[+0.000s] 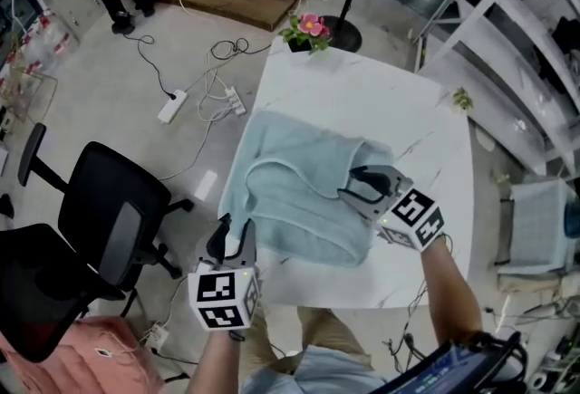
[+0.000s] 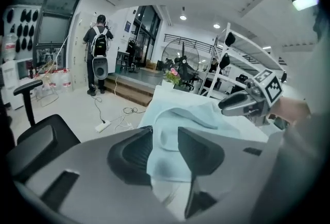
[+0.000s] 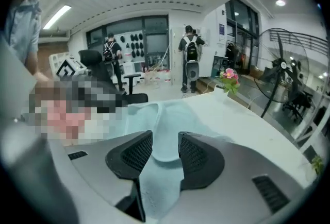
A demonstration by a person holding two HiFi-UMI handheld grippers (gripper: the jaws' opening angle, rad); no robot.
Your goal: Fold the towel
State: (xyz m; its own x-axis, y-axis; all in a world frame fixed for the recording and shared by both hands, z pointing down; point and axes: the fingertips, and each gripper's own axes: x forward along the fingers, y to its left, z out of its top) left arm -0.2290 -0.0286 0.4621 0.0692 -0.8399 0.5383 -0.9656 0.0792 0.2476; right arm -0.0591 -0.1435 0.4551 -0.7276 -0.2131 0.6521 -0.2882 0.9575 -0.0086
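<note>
White marble-patterned table point(image 1: 362, 84) stands in the middle of a workshop floor. The pale blue terry towel point(image 1: 299, 202) lies on its left half, partly doubled over itself and rumpled, with its left edge at or just over the table's rim. Our left gripper point(image 1: 234, 234) hangs off the near left corner of the table, jaws apart and nothing in them; the towel shows only beyond the gap. Our right gripper point(image 1: 347, 183) sits over the towel's right side, jaws also apart. Cloth fills the gap, but we judge the pads are not pinching it.

We think the main risk is a skewed fold. If the right jaws close on only the top layer, the lower one stays put and the edges part. With nothing pinning the left side, a pull could also drag the towel off the rim.

A small pot of pink flowers point(image 1: 310, 28) stands at the far edge, well apart from the towel. A black office chair point(image 1: 109, 211) crowds our left elbow, and a white power strip point(image 1: 172, 105) trails cables across the floor.
</note>
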